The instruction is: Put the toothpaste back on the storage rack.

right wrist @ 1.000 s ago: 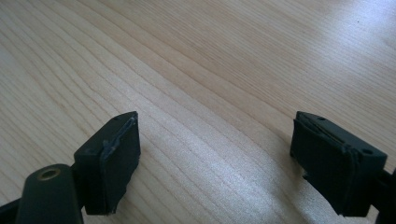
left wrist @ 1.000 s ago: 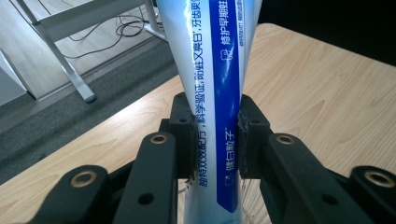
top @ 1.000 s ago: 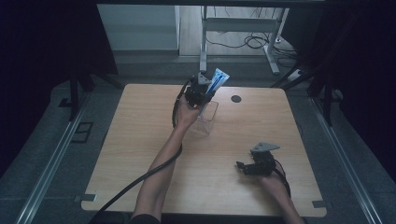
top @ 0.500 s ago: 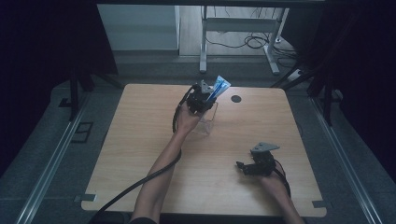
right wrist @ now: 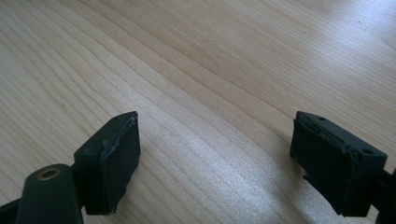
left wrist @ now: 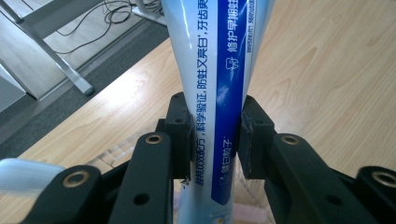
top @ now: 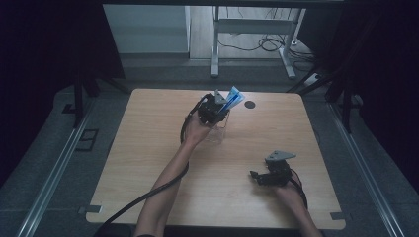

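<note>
— Where is your left gripper (top: 216, 109)?
— Far out on a stretched forearm, jaws clamped tight on what sits between them.
— And your right gripper (top: 269, 175)?
— Close to my body, held low in my hand, jaws spread wide with nothing between them.

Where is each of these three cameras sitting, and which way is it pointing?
High view: above the person's side, looking forward and down on the wooden table; both forearms enter from below, left claw and right claw.
Left gripper view: rides the left claw, looking along its jaws clamped on a toothpaste tube.
Right gripper view: rides the right claw, jaws apart over bare wood.
Shared: the high and left gripper views both show the tube and the table.
</note>
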Demonstrator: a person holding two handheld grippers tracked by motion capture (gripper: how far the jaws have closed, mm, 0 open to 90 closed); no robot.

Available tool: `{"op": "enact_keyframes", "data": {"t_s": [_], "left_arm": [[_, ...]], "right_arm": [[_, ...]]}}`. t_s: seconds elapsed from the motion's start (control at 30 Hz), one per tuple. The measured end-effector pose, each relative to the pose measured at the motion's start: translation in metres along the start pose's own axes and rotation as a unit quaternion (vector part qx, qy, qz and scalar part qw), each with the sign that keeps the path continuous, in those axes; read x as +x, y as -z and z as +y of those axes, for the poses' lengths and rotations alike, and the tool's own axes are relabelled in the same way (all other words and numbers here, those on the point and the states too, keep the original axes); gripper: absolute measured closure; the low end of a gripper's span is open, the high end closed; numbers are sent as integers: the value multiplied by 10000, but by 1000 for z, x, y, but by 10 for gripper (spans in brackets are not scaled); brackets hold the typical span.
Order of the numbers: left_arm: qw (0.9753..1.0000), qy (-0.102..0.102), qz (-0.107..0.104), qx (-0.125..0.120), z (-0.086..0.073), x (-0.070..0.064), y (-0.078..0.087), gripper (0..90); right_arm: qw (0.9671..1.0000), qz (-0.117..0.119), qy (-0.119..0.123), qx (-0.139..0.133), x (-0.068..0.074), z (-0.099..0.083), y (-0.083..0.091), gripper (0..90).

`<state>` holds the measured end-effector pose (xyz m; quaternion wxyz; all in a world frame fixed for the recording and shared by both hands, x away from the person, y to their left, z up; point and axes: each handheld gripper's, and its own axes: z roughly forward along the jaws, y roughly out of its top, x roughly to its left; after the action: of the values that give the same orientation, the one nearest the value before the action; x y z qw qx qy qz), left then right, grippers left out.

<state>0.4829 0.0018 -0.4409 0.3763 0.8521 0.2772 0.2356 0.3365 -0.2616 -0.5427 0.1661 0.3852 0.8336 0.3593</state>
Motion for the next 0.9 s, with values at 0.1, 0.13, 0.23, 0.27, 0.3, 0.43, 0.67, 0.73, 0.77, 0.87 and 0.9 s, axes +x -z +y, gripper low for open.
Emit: {"op": "enact_keyframes", "data": {"t_s": [0.1,0.13,0.23,0.27,0.3,0.43,0.67,0.73,0.77,0.87,0.9], "left_arm": [[10000,-29,-14,33,-1,-3,1,688],[10000,-34,-21,44,-2,-4,2,686],[10000,-2,-24,72,-3,-5,4,681],[10000,3,-29,79,-3,-5,4,679],[9999,-12,-21,126,-4,-6,5,678],[9997,27,-60,232,-11,-6,4,671],[9992,261,-132,276,-9,-6,5,659],[9992,295,-99,265,-9,-7,5,658],[9992,285,-80,266,-9,-8,5,658],[9991,319,-103,264,-8,-10,4,656],[9991,304,-103,268,-7,-10,3,654]], "right_arm": [[10000,0,0,0,0,0,0,162],[10000,-1,0,0,0,0,0,161],[10000,-1,0,0,0,0,0,161],[10000,0,-1,0,0,0,0,161],[10000,0,-1,0,0,0,0,161],[10000,6,9,7,0,0,0,160],[10000,17,20,6,0,0,0,160],[10000,18,20,6,0,0,0,160],[10000,19,21,6,0,1,-1,160],[10000,28,25,7,0,1,-1,160],[10000,19,21,1,0,1,-1,160]]}}
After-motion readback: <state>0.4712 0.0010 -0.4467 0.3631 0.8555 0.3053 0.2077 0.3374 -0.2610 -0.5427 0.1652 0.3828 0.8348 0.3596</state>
